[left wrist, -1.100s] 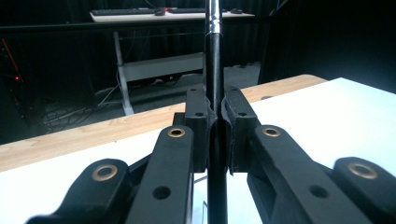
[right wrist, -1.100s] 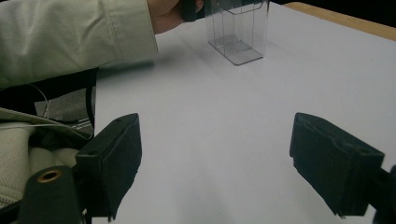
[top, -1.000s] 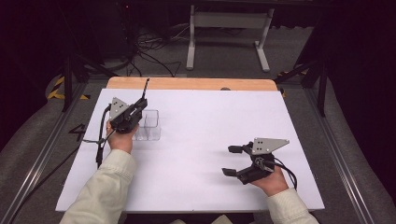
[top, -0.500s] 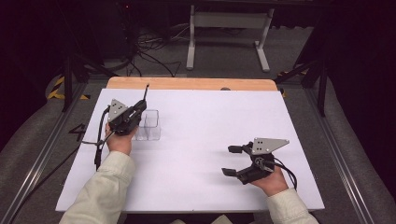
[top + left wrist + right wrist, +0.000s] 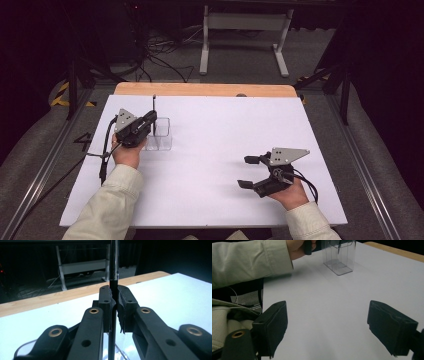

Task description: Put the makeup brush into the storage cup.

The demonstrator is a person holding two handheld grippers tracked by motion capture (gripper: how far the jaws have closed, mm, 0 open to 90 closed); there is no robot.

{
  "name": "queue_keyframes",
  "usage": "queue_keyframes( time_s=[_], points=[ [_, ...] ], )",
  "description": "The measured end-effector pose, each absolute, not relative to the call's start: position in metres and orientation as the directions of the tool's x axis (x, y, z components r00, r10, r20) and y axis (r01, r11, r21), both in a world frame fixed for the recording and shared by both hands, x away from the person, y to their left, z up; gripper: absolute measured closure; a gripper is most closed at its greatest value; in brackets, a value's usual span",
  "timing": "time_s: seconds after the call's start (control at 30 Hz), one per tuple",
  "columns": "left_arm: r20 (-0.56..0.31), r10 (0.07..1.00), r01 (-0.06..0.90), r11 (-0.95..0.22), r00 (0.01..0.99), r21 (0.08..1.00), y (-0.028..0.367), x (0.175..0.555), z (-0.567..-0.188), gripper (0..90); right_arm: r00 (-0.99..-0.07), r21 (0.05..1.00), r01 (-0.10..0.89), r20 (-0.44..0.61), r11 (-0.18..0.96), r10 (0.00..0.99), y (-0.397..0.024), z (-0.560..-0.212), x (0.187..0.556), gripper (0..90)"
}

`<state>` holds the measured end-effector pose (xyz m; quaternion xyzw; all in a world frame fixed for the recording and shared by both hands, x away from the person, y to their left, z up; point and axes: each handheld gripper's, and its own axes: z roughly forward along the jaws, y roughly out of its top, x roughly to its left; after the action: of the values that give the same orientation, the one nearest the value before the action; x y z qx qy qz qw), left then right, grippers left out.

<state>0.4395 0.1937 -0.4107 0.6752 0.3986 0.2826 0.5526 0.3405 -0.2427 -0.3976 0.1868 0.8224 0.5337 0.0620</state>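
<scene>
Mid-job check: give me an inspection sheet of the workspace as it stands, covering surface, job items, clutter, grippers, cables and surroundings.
Surface: white sheet covering the table, with a wooden edge showing at the far side.
Job's things: thin dark rod, upright, its lower end inside the clear plastic container at the left of the sheet.
Clutter: nothing seen.
Grippers: left gripper shut on the rod above the container; right gripper open, with nothing between its jaws, near the right front of the sheet.
Cables: one trails from each gripper; loose cables lie on the floor beyond the table.
Surroundings: dark room, white metal stand behind the table.
</scene>
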Motion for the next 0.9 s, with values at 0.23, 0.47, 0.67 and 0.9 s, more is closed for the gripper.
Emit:
queue_keyframes(
  time_s=[0.23, 0.47, 0.67, 0.9],
  points=[
    [-0.077, 0.849, 0.25, -0.066, 0.523, 0.966, 0.199, 0.437, -0.412, 82.3, -0.922, 0.901, 0.242, 0.098, 0.359, 0.375, -0.242, -0.398, 0.341, 17.0],
    [-0.176, 0.816, 0.314, -0.007, 0.551, 0.95, 0.205, 0.437, -0.411, 53.8, -0.92, 0.902, 0.242, 0.097, 0.357, 0.379, -0.243, -0.398, 0.341, 16.7],
    [-0.186, 0.788, 0.328, -0.021, 0.586, 0.945, 0.207, 0.43, -0.405, 28.0, -0.915, 0.907, 0.237, 0.089, 0.348, 0.393, -0.245, -0.396, 0.342, 15.7],
    [-0.139, 0.752, 0.296, -0.078, 0.644, 0.952, 0.208, 0.412, -0.392, 15.4, -0.89, 0.917, 0.239, 0.076, 0.318, 0.45, -0.254, -0.393, 0.345, 10.8]
  ],
)
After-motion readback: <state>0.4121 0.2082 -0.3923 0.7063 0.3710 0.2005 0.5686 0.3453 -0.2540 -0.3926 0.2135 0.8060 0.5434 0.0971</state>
